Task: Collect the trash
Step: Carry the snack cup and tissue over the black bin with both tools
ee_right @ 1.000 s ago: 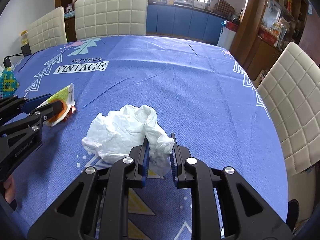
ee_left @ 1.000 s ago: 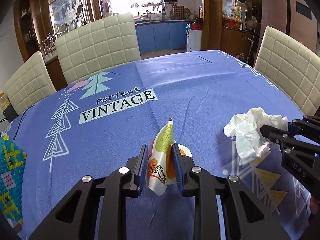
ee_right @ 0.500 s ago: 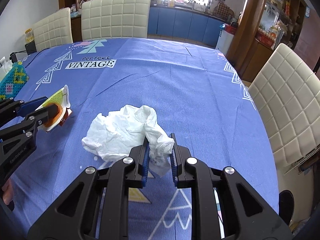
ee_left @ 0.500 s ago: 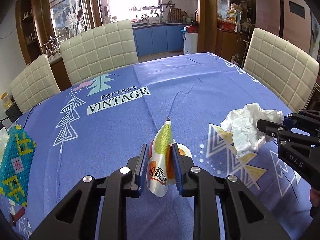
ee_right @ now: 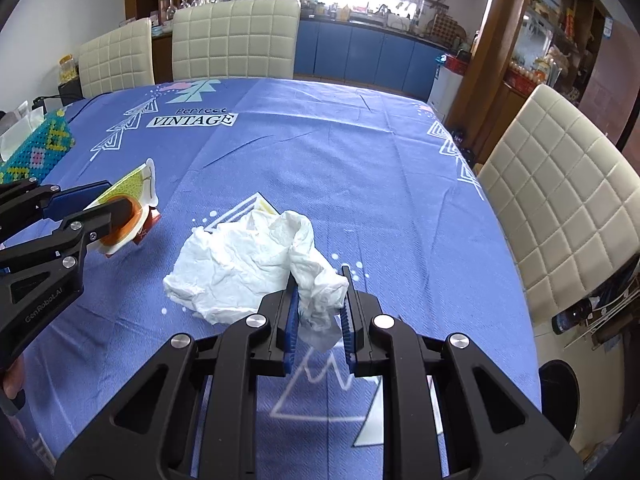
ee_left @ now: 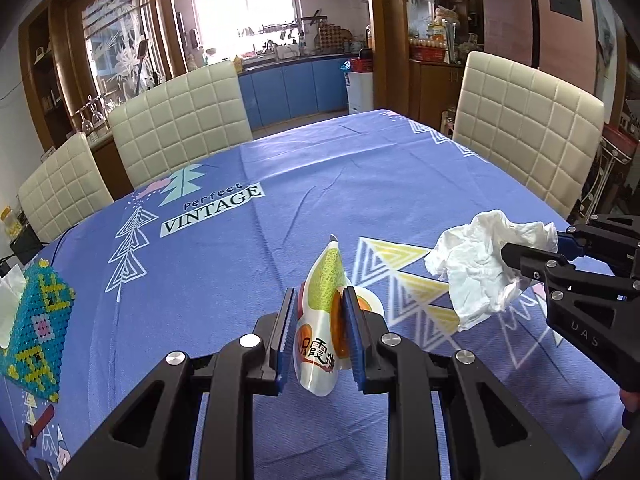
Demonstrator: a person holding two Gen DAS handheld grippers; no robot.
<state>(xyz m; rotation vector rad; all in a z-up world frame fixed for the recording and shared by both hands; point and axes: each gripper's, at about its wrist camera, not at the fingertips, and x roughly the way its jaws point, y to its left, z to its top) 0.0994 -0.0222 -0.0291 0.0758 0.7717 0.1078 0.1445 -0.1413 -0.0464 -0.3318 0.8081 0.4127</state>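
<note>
My left gripper (ee_left: pixel 319 312) is shut on a crumpled snack wrapper (ee_left: pixel 322 322), white with green and orange print, held above the blue tablecloth (ee_left: pixel 280 240). My right gripper (ee_right: pixel 319 306) is shut on a crumpled white tissue (ee_right: pixel 248 268), also held above the cloth. In the left wrist view the tissue (ee_left: pixel 476 264) and the right gripper (ee_left: pixel 532 252) are at the right. In the right wrist view the wrapper (ee_right: pixel 128 200) and the left gripper (ee_right: pixel 94 206) are at the left.
A beaded tissue box (ee_left: pixel 32 320) stands at the table's left edge, also in the right wrist view (ee_right: pixel 38 146). Cream padded chairs (ee_left: pixel 180 120) (ee_right: pixel 560 200) stand around the table. A dark round bin (ee_right: pixel 558 396) is on the floor at the right.
Both grippers have risen and drawn back with the wrapper and tissue held; the table looks farther below and more of its near edge and the tissue box show.
</note>
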